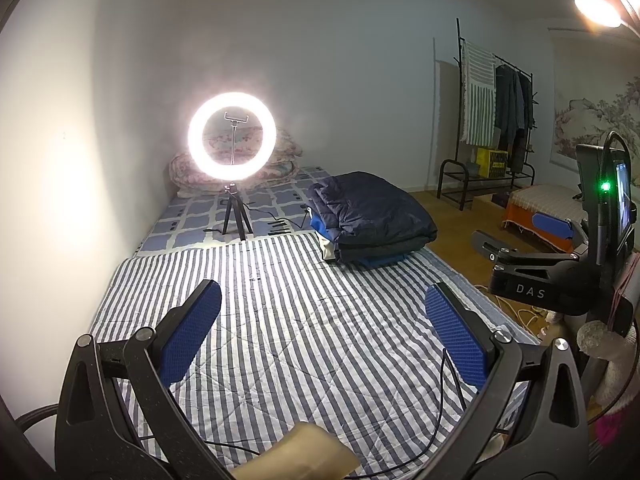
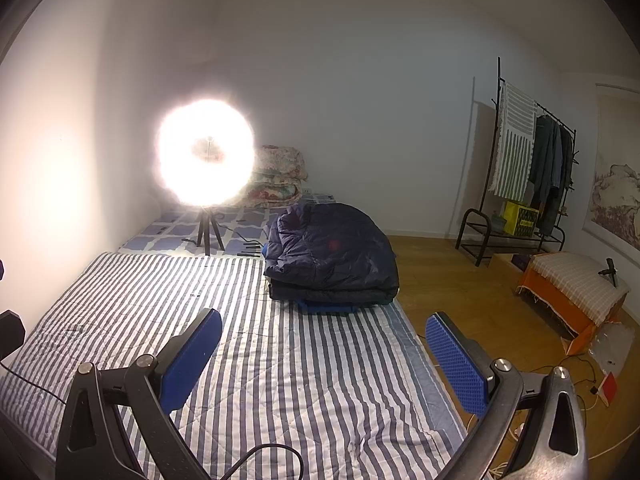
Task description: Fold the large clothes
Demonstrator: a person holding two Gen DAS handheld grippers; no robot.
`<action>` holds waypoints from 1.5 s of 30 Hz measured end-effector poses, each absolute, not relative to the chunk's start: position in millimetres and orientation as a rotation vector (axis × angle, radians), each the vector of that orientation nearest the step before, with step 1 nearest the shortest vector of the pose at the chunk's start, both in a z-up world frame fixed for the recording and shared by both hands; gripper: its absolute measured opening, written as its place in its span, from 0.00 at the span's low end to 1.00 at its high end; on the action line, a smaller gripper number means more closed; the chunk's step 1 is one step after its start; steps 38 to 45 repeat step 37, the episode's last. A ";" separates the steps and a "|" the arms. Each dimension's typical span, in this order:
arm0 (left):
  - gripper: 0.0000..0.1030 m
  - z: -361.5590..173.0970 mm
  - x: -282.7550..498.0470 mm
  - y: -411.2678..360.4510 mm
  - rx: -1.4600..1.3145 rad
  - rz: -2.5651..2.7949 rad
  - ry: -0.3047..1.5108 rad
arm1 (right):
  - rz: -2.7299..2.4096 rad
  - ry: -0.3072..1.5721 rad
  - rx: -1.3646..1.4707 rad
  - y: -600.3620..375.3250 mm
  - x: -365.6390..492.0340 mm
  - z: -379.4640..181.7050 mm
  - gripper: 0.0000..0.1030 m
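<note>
I've got both grippers, left [image 1: 322,330] and right [image 2: 324,356], fingers spread wide, gripping nothing. Beyond them, folded navy jacket [image 2: 332,256] on the bed [image 2: 280,360]. Right gripper reads "DAS" [image 1: 530,291].

Ring lights: one [image 1: 232,141], lit, on one tripod [image 1: 236,216].
Folded dark jackets: one [image 1: 372,212], on top of a pile with blue cloth under it.
Striped quilts: one [image 1: 304,320], spread flat.
Flowered quilts: a folded stack [image 2: 280,178] by the wall; number of layers cannot be told.
Clothes racks: one [image 1: 494,120].
Striped towels on the rack: one [image 1: 478,96].
Yellow boxes: one [image 1: 492,158].
Orange boxes: one [image 2: 572,292].
Wall pictures: one [image 1: 596,120].
Grippers: two, a left gripper [image 1: 322,344] and a right gripper [image 2: 324,360], both with fingers spread wide, each with two blue pads [image 1: 190,334].
</note>
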State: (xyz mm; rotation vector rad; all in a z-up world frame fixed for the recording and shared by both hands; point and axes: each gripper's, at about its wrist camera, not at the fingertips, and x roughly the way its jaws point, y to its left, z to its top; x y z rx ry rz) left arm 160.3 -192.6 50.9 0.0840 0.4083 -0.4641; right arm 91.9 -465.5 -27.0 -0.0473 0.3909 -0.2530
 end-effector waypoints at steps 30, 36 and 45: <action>1.00 47.3 162.2 -183.9 0.082 -0.471 0.410 | -0.244 0.404 -0.057 -468.2 94.2 -31.4 1.00; 1.00 46.8 158.3 -182.5 0.095 -0.459 0.390 | -0.244 0.401 -0.050 -469.7 93.4 -33.3 1.00; 1.00 46.8 158.4 -181.8 0.096 -0.460 0.391 | -0.245 0.401 -0.049 -470.1 93.0 -33.4 1.00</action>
